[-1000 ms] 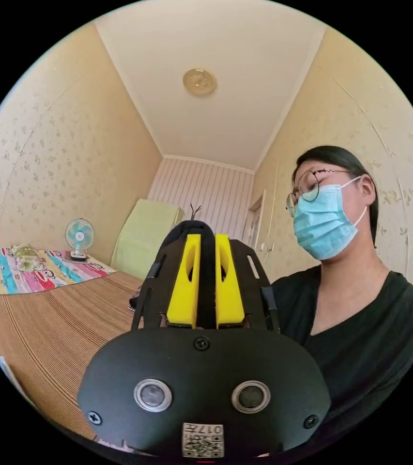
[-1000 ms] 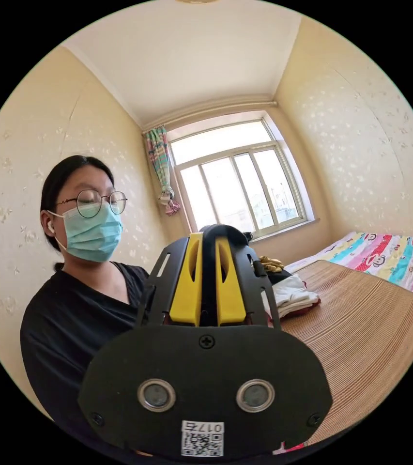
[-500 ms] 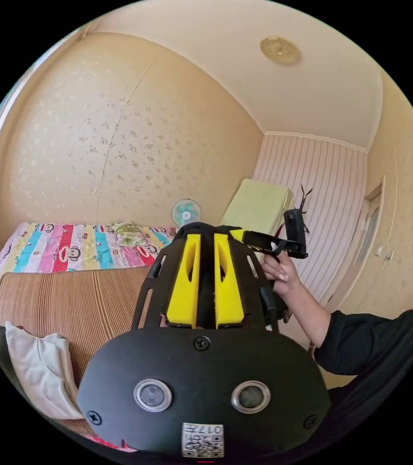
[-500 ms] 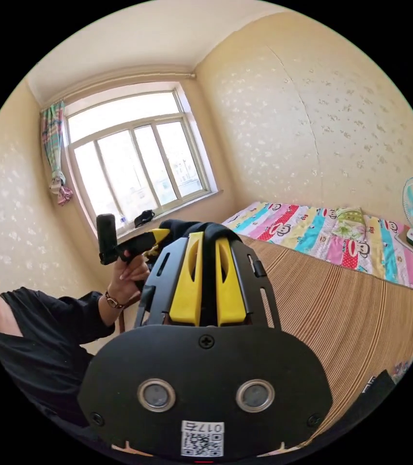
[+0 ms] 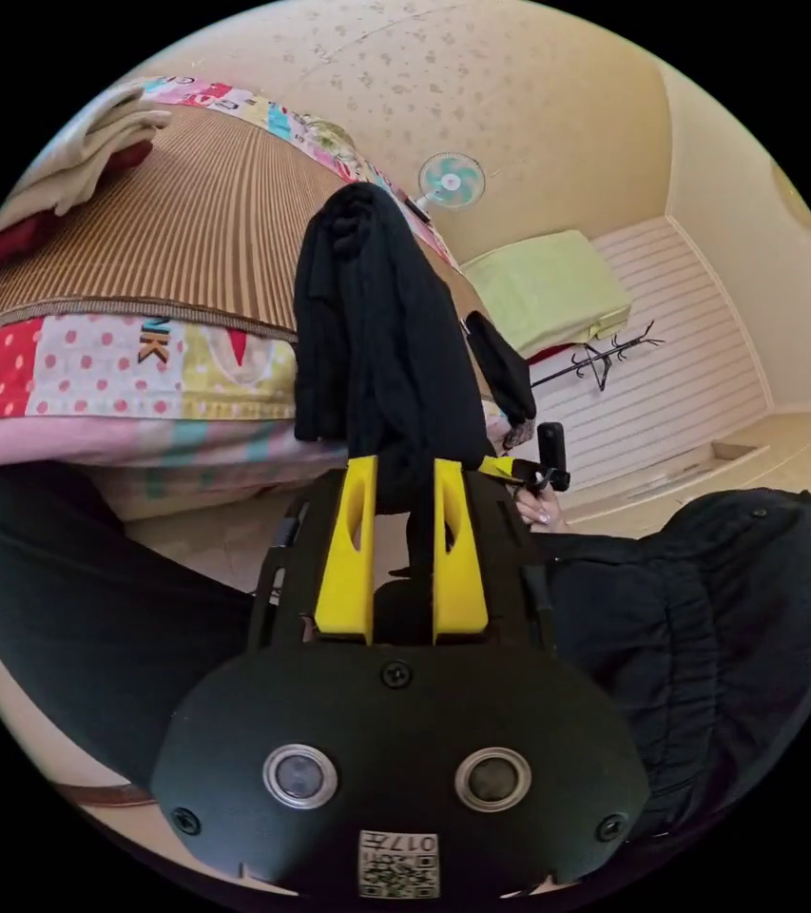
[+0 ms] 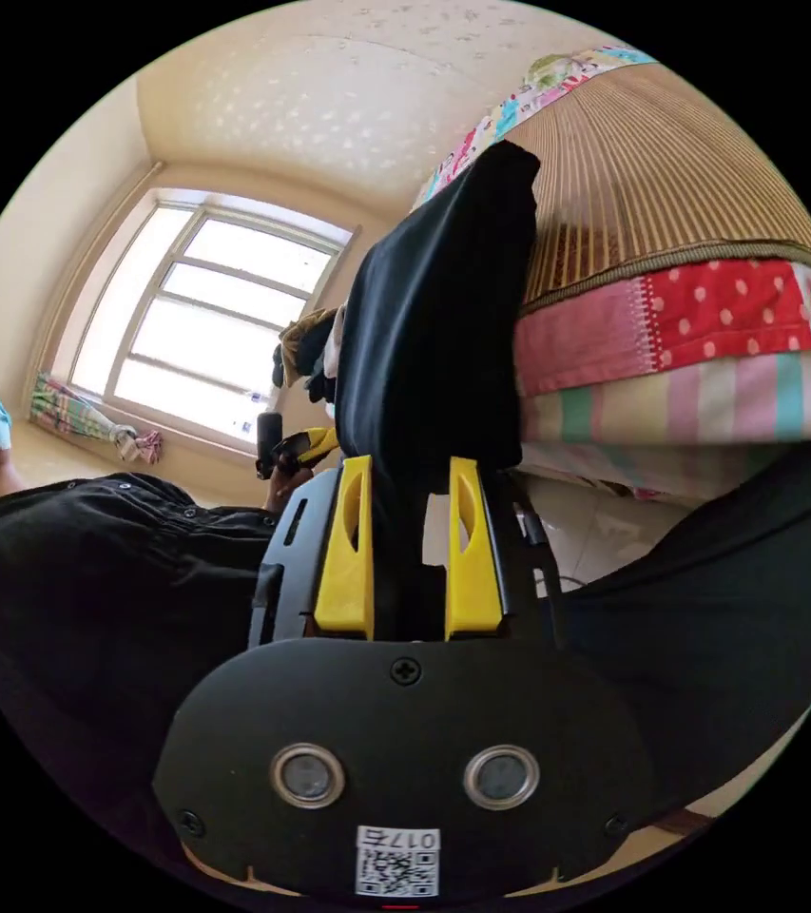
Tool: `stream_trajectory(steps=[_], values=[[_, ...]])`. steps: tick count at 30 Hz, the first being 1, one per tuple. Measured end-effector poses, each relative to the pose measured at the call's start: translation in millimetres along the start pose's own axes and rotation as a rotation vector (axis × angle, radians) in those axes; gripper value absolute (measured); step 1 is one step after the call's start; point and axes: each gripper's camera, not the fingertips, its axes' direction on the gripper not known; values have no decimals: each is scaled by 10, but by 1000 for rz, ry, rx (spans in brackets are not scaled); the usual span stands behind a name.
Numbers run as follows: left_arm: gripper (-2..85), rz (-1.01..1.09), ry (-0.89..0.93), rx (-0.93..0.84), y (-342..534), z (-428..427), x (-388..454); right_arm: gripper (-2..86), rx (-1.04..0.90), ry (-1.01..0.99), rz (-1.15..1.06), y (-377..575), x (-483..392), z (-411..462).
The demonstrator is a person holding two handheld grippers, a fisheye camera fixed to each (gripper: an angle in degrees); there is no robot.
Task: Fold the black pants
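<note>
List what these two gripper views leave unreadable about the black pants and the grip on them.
- Left gripper view: the black pants bunch into a dark column, so waistband and leg ends cannot be told apart; folds hide them.
- Left gripper: cloth covers the contact between its jaws.
- Right gripper view: the pants run down behind the right gripper; their lower part is hidden.
- Bed: its top surface is seen edge-on.

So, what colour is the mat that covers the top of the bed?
Brown with fine stripes: the mat shows best in the left gripper view.
</note>
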Motion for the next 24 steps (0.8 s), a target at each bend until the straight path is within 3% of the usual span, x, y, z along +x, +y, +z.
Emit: stream_trajectory(steps=[6, 10, 12, 16, 21, 24], values=[[196, 93, -120, 71, -1477, 145, -116, 247, 133, 124, -80, -1379, -18, 82], [216, 28, -106, -37, -2068, 620, -390, 284, 43, 74, 14, -1870, 216, 575], [228, -52, -44, -71, -2073, 752, -551, 280, 23, 61, 4, -1806, 194, 882], [189, -237, 284, -27, -1624, 797, -821, 247, 4, 112, -11, -1535, -5, 1028], [156, -142, 106, -63, -1142, 786, -355, 139, -98, -50, 22, -1151, -75, 1049], [142, -53, 57, -149, -1137, 882, 55, 124, -55, -25, -31, -946, -312, 791]])
